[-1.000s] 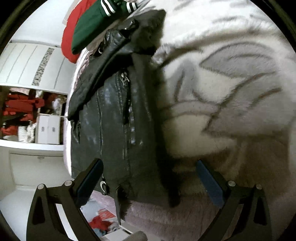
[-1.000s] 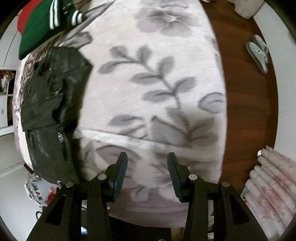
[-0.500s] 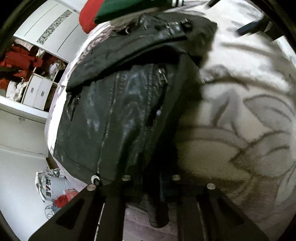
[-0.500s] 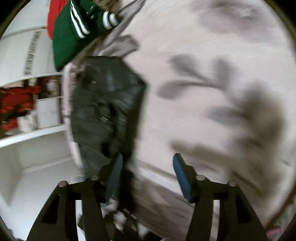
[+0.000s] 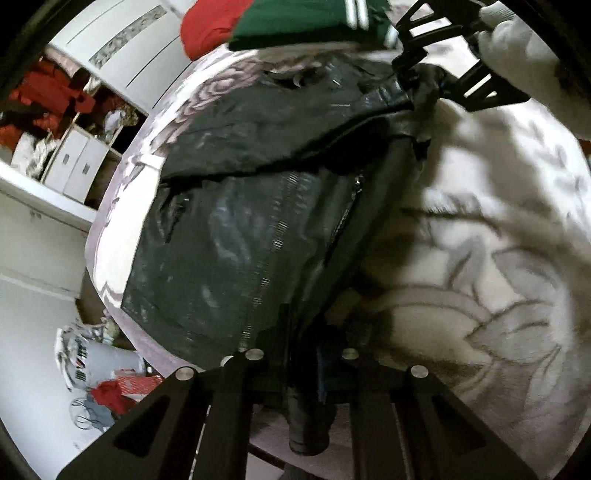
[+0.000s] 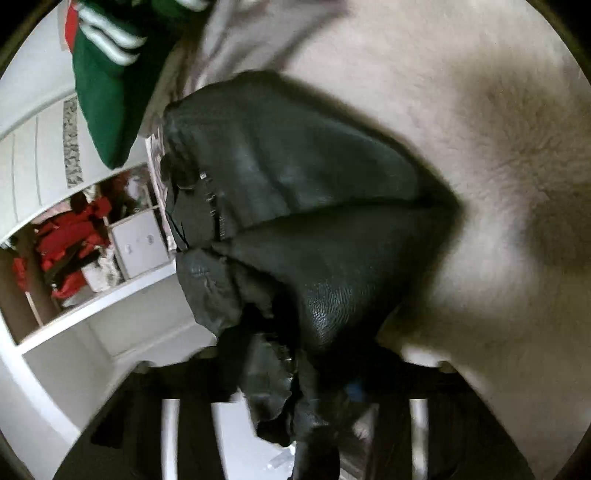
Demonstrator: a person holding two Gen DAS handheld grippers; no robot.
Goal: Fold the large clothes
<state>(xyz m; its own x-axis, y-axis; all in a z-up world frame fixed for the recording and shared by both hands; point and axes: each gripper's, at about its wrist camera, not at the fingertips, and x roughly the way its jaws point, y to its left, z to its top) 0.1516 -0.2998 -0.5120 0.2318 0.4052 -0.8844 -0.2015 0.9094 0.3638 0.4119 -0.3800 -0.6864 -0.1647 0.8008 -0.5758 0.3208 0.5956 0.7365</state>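
Note:
A black leather jacket [image 5: 251, 236] with zips lies on a floral bedspread [image 5: 480, 288]. My left gripper [image 5: 303, 369] is shut on the jacket's near hem edge. My right gripper [image 6: 317, 384] is shut on the jacket's far corner [image 6: 314, 251], near the collar end. The right gripper also shows in the left wrist view [image 5: 424, 74], held by a white-gloved hand and pinching the jacket's far right corner. The jacket's edge is lifted between the two grippers.
A green garment with white stripes [image 5: 306, 18] and a red one [image 5: 207, 26] lie at the bed's far end. White shelving with red clothes [image 5: 48, 103] stands left. Bags and clutter [image 5: 96, 373] sit on the floor beside the bed.
The right gripper moved to the jacket's far corner and shut on it. The left gripper, shut half a second ago, keeps its hold on the near hem.

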